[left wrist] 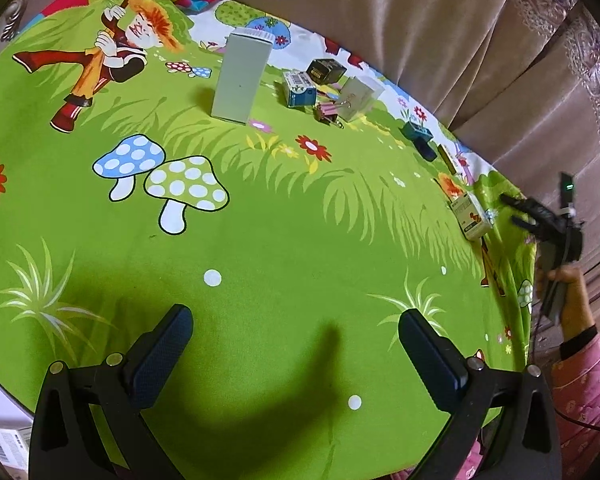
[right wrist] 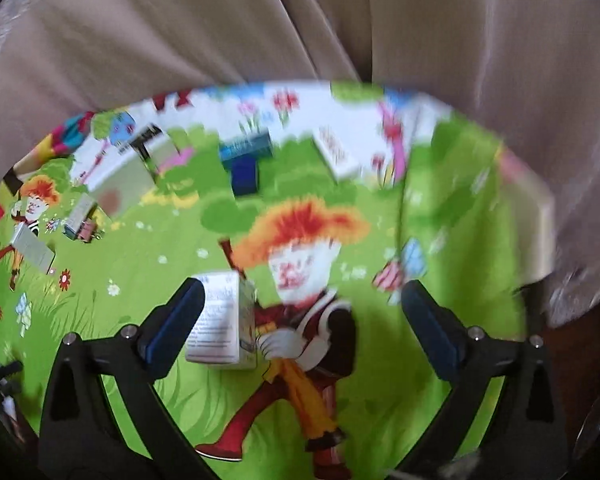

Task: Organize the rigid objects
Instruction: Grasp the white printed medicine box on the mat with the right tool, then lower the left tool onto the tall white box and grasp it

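Jaws wide apart on the right gripper [right wrist: 302, 320], and the small white carton [right wrist: 220, 320] lies flat on the green cartoon tablecloth [right wrist: 440, 360] just inside the left finger [right wrist: 176, 320] — nothing presses on it, so it reads as lying free, not held. No earlier picture is given, so I judge only what lies here. The right view is smeared, and whether that finger brushes the carton's side I cannot tell.

Left gripper [left wrist: 296, 352] hangs over bare cloth, jaws spread, nothing between them — it looks parked, leaving the right hand the work.

Across the cloth the other rigid pieces gather toward the far edge by the curtain [left wrist: 440, 40]: a tall pale box [left wrist: 242, 76] upright, a blue-and-white box [left wrist: 299, 89], a black box [left wrist: 326, 71], a clear box [left wrist: 360, 96], a binder clip [left wrist: 328, 114], a teal box [left wrist: 418, 131].

Room to move? Plenty in the middle of the cloth. The tight side is the right edge, where the cloth drops away close beyond the carton, so any nudge outward risks a fall. The tall box looks easiest to tip.
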The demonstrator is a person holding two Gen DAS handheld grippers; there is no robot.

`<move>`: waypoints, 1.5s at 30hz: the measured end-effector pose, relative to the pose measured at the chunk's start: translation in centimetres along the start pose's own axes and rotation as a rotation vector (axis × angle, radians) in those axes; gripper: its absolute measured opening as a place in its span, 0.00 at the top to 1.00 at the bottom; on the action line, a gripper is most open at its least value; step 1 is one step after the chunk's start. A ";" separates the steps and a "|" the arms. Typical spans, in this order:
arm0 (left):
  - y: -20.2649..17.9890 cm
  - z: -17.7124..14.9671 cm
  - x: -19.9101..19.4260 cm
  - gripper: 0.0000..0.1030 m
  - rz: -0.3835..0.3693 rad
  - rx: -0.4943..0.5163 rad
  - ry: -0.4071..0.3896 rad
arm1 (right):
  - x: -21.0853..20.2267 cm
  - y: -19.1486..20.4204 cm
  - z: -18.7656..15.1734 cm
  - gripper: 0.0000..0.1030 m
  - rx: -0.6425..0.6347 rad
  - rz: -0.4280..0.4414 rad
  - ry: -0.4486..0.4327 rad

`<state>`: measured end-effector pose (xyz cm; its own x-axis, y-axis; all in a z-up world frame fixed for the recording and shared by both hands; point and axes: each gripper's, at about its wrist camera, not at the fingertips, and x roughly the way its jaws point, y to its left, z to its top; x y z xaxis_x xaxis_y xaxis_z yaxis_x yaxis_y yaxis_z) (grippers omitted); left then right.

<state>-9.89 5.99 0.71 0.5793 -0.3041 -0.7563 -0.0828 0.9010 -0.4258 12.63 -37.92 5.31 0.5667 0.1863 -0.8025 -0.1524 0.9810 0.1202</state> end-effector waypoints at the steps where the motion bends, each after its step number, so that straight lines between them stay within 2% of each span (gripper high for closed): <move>1: 0.0 -0.1 -0.1 0.00 0.000 0.001 -0.008 | 0.8 0.4 -0.4 0.03 0.005 0.020 0.014; 4: -0.4 -0.5 -0.1 0.00 0.019 0.018 -0.036 | 2.6 2.4 -1.5 0.03 -0.033 0.049 0.032; 6: -0.8 -0.6 0.0 0.00 0.046 0.047 -0.028 | 4.1 3.8 -2.1 0.03 -0.063 0.051 0.061; 11: -2.0 -0.6 0.9 0.00 0.137 0.111 0.013 | 5.9 5.5 -3.3 0.03 -0.148 -0.017 0.092; 13: -2.7 -0.8 1.4 0.00 0.192 0.148 0.025 | 6.3 5.8 -3.8 0.09 -0.167 -0.035 0.083; 16: -4.1 -1.5 2.5 0.00 0.302 0.246 0.046 | 6.1 6.0 -3.8 0.41 -0.143 -0.039 0.029; 17: -4.7 -1.8 2.9 0.00 0.343 0.287 0.052 | 6.0 6.2 -3.8 0.58 -0.140 -0.035 0.021; 21: -4.5 -1.7 2.7 0.00 0.324 0.280 0.050 | 6.0 6.8 -4.3 0.58 -0.149 -0.059 -0.016; 25: -4.5 -1.4 2.8 0.00 0.328 0.254 0.058 | 6.0 6.8 -4.2 0.58 -0.139 -0.067 -0.017; 28: -4.9 -1.0 3.1 0.00 0.349 0.236 0.095 | 6.0 6.7 -4.1 0.58 -0.135 -0.078 -0.018; 30: -4.1 -0.6 2.3 0.00 0.288 0.179 0.094 | 5.9 6.6 -4.1 0.58 -0.128 -0.086 -0.019; 34: 0.1 1.5 -0.6 0.00 0.093 -0.028 -0.015 | 5.9 6.3 -4.1 0.58 -0.113 -0.078 -0.019; 36: 2.2 2.7 -1.6 0.00 0.076 -0.093 -0.060 | 5.9 6.4 -4.2 0.58 -0.118 -0.084 -0.019; 40: 7.7 7.4 -2.2 0.00 -0.031 -0.334 -0.156 | 5.8 6.4 -4.3 0.58 -0.112 -0.078 -0.017; 42: 9.5 10.4 -1.7 0.00 -0.038 -0.430 -0.187 | 5.9 6.4 -4.2 0.57 -0.110 -0.074 -0.016; 45: 10.2 15.2 -0.2 0.00 0.079 -0.487 -0.220 | 5.8 6.4 -4.3 0.56 -0.103 -0.063 -0.016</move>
<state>1.44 19.91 4.08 0.7078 -0.1225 -0.6957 -0.4689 0.6552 -0.5924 11.53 -30.81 -1.10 0.5904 0.1265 -0.7971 -0.1979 0.9802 0.0089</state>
